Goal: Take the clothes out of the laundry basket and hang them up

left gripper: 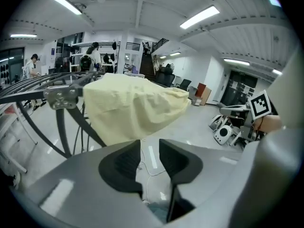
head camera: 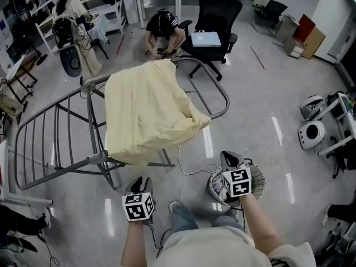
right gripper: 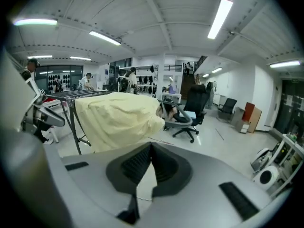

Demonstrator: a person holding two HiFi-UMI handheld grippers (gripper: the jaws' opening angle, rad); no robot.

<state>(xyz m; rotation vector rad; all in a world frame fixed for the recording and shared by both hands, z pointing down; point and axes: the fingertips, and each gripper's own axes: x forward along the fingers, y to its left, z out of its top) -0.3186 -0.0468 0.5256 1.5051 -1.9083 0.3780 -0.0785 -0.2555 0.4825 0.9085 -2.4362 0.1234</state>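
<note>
**Where the Basket Lies: Two Empty Grippers, One Cloth Hung**

As catalogued from the person outward, the left gripper (head camera: 139, 183) is listed first. Its jaws are held part-way apart with nothing between them, and only floor is seen through the gap.

Right gripper (head camera: 231, 159): jaws brought together, nothing gripped.

Laundry basket (head camera: 257, 183): set on the floor directly under the right gripper and partly covered by its marker cube. Remaining clothes (head camera: 217, 189) are glimpsed inside. The basket is judged best reached by the right hand, downward and slightly back. The left gripper is kept well apart from it, to its left.

Drying rack (head camera: 53, 132): stood beyond both grippers, its long axis run from lower left to upper right. A pale yellow cloth (head camera: 147, 110) is draped over its middle, while bare bars are offered on the wing nearer the left gripper.

Office chair (head camera: 217, 13): placed farthest off.
</note>
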